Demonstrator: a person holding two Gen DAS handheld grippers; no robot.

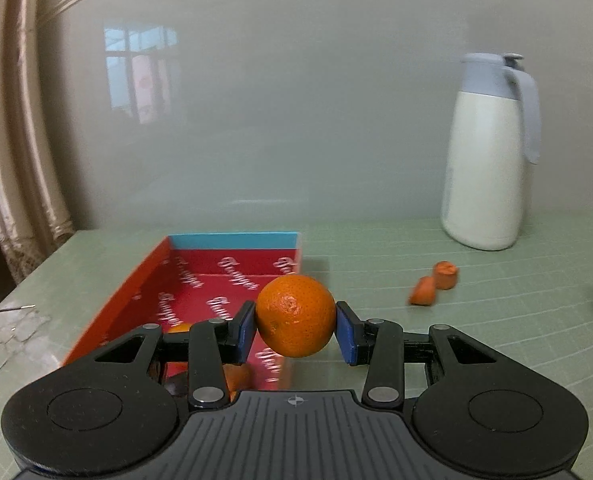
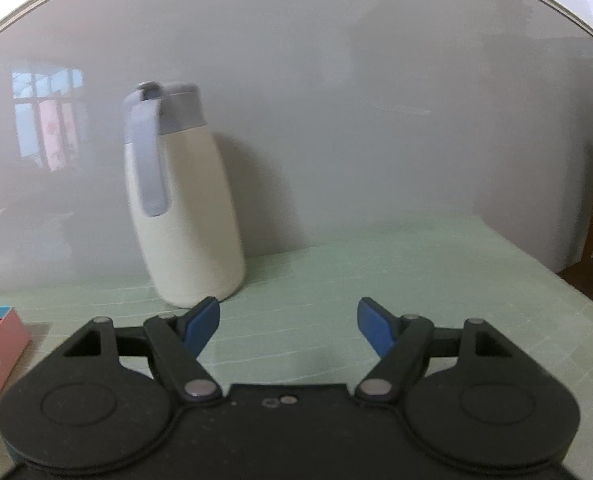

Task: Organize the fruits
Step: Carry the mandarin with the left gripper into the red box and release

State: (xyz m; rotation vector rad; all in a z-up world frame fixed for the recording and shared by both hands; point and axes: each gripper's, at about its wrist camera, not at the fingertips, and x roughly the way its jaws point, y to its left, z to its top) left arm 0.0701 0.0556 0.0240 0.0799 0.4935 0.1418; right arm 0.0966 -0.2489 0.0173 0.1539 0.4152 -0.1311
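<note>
Transport step: our left tongs [image 1: 295, 326] grip an orange [image 1: 295, 315] beside the red box [image 1: 200, 292], right tongs [image 2: 288, 326] wide and empty; next we lower and release inside.

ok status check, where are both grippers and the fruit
Left gripper shut on round orange fruit, above open red cardboard box. Right gripper open, empty. Two small orange pieces loose on table; nothing blocking.

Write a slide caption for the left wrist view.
Left claw grips an orange beside the red box.
</note>
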